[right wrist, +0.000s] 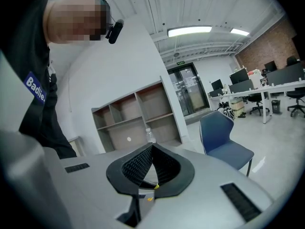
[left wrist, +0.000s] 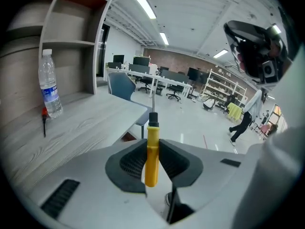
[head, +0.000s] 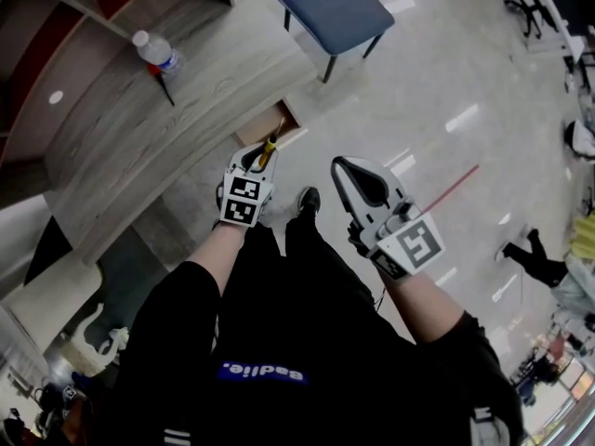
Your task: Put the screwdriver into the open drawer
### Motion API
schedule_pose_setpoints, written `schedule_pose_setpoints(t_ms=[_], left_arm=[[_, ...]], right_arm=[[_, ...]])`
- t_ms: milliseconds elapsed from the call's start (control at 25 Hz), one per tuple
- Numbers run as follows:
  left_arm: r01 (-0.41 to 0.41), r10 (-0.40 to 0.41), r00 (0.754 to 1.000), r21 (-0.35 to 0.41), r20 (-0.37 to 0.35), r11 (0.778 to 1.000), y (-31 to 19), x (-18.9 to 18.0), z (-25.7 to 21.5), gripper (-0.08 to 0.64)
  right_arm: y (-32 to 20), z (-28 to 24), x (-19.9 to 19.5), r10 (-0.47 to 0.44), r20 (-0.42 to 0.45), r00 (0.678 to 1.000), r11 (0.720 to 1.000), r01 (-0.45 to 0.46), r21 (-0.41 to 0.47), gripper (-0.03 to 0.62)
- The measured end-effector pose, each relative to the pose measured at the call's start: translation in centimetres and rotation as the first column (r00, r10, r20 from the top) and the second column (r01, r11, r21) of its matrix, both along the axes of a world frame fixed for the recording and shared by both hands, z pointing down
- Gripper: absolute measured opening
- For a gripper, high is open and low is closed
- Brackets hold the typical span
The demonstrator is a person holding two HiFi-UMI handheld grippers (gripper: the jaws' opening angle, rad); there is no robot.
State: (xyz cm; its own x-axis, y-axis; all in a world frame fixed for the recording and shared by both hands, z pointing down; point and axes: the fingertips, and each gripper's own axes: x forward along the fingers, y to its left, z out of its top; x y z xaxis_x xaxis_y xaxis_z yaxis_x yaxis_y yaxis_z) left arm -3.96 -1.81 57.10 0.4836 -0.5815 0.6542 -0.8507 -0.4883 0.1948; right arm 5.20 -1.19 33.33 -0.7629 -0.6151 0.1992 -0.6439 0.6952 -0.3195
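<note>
My left gripper (head: pixel 255 163) is shut on a screwdriver (head: pixel 269 150) with a yellow handle. In the left gripper view the yellow handle (left wrist: pixel 152 154) stands clamped between the dark pads, its black collar and metal shaft pointing up and away. The gripper hovers just short of the open drawer (head: pixel 280 127), a wooden box sticking out from under the desk edge; a brown corner of the drawer (left wrist: pixel 127 137) shows below the desk. My right gripper (head: pixel 358 177) hangs to the right over the floor, and its ribbed pads (right wrist: pixel 143 163) meet with nothing between them.
A grey wood-grain desk (head: pixel 149 128) carries a water bottle (head: pixel 156 52) and a small dark tool (head: pixel 166 89) beside it. A blue chair (head: pixel 335 6) stands past the drawer. Open shelves (right wrist: pixel 138 113) rise behind the desk. A person (head: pixel 535 258) walks at far right.
</note>
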Motion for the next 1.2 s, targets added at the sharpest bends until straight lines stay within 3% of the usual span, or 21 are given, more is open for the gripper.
schedule_pose_setpoints(t_ms=[560, 1200], left_arm=[[-0.001, 0.021, 0.993, -0.167, 0.119, 0.986, -1.9, -1.5, 10.3, 0.078], [0.076, -0.008, 0.979, -0.332, 0.202, 0.940, -3.5, -2.8, 18.3, 0.078]], right_arm=[[-0.7, 4.0, 1.6, 0.043, -0.040, 0.998, 0.998, -0.045, -0.046, 0.028], [-1.1, 6.7, 1.7, 0.037, -0.053, 0.998, 0.995, -0.042, -0.096, 0.028]])
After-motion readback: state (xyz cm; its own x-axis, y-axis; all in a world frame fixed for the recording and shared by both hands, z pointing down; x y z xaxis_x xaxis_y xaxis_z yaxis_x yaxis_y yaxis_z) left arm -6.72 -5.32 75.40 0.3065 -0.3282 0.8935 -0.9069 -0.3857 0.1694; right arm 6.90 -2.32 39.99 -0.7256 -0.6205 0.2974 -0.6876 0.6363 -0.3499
